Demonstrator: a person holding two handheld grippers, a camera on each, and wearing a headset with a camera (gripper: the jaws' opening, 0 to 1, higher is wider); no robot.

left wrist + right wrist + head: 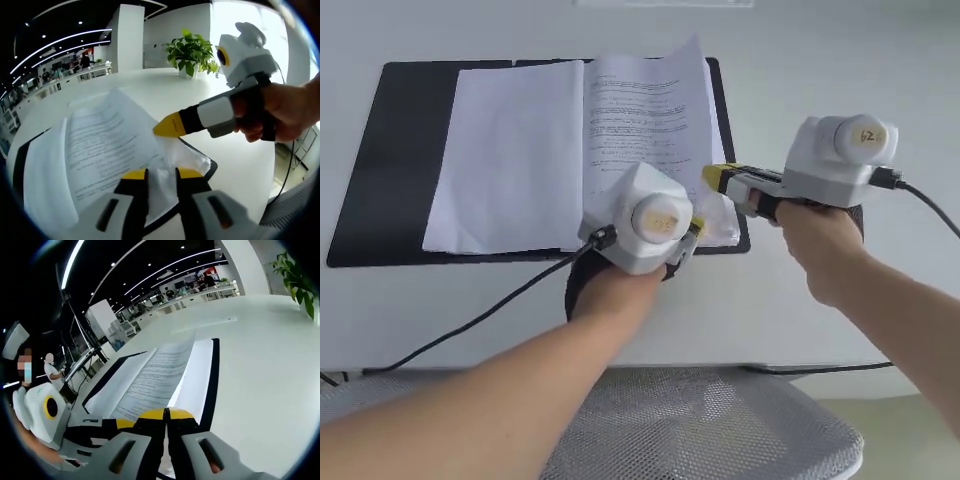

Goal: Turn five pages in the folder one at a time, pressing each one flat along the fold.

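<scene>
While reading progress off the lie of the sheets, logged the folder [390,160] open on the table [840,60], with turned sheets [510,160] lying blank side up, well beyond both pairs of jaws and off to their left. Cannot count those sheets, so no tally out of five possible. Judged mid-task.

Noted the printed page [645,110] not yet over: bowed, far corner lifted, near corner crumpled. Saw no pressing along the fold [582,150] for this sheet. Judged that as outstanding, along with finishing this turn and any turns left after it.

On the left gripper [161,173], found the jaws apart and clamping nothing. Placed the page's crumpled near corner just ahead of the tips, showing through the gap between them. Cannot resolve contact between paper and pads.

On the right gripper [165,414], found the jaws closed tip to tip with no gap visible. Cannot tell whether pinching a sheet edge or closed on nothing. Placed the printed page straight ahead of these jaws, running away from the tips, with its right edge just beside them. From the left gripper view, saw the same closed tips at or just above that edge, ahead of the left jaws and slightly to their right.

Judged the page within reach of both pairs of jaws, with a firm hold unconfirmed for either.
</scene>
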